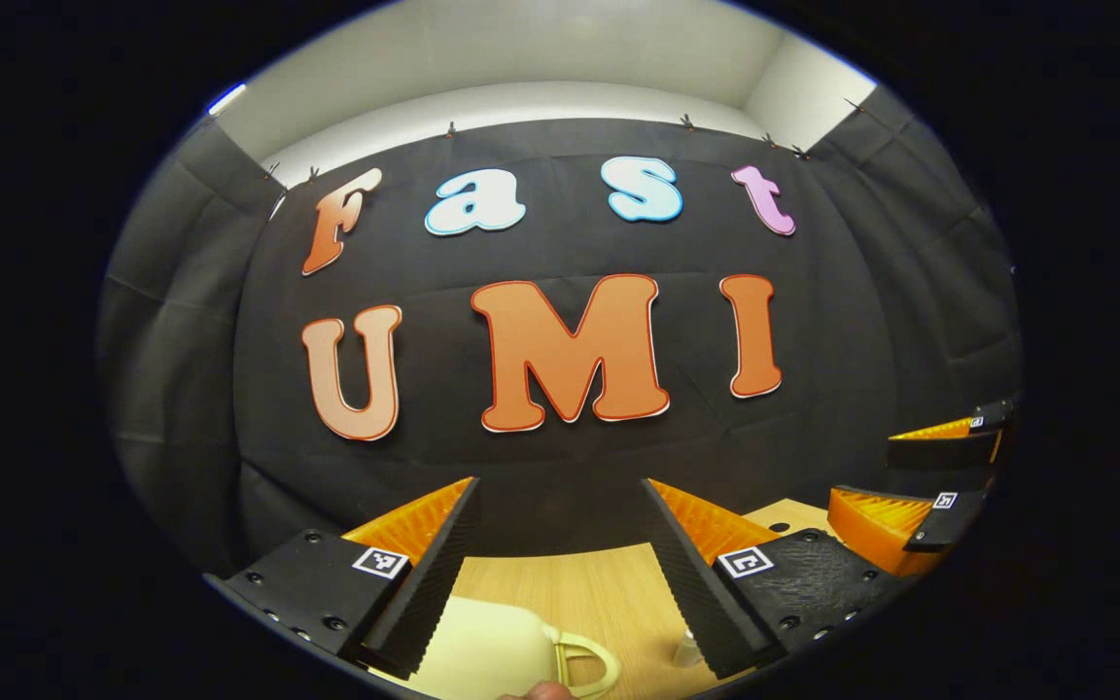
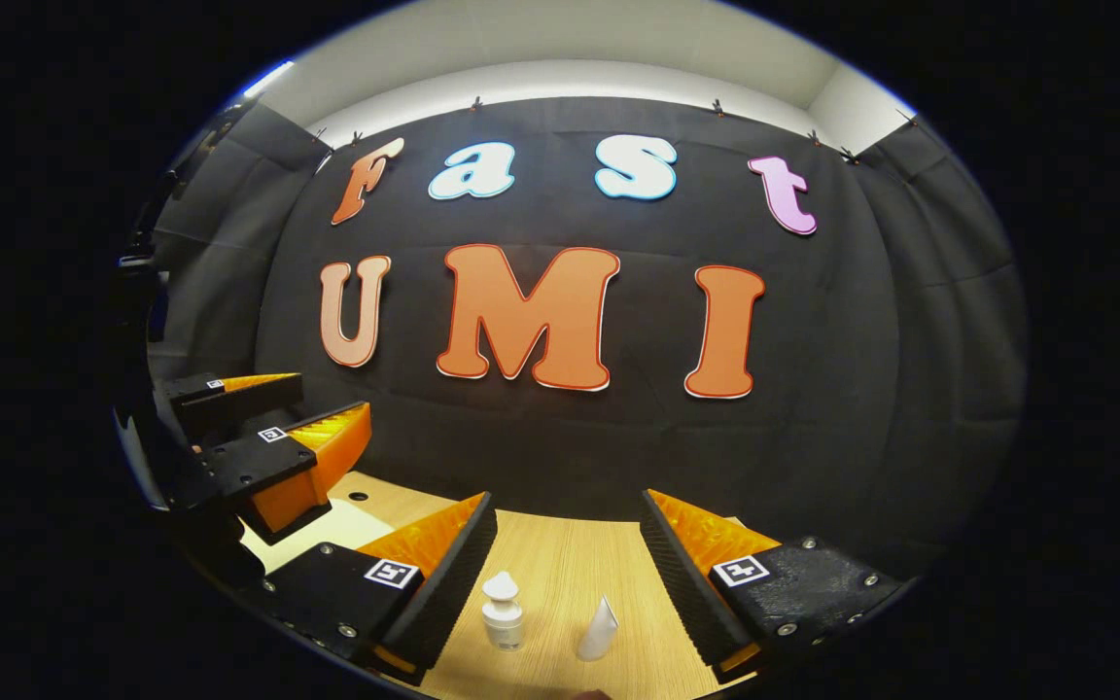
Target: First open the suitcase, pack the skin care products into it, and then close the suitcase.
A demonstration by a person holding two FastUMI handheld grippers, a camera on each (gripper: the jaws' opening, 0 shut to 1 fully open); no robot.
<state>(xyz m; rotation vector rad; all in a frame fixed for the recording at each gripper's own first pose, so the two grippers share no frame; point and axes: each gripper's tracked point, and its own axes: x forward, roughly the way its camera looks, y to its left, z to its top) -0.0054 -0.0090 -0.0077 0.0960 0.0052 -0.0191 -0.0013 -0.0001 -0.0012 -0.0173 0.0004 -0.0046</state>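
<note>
Suitcase [image 1: 492, 651], cream with a looped handle [image 1: 584, 663], lies closed on the bench [image 1: 609, 593] low and just ahead of my left gripper [image 1: 560, 554], whose fingers stand spread and empty. It is the nearer hand for opening. A pump bottle [image 2: 503, 610] and a small tube [image 2: 599, 630], probably upright, stand between the spread fingers of my right gripper [image 2: 568, 564]. Nothing blocks either approach.
</note>
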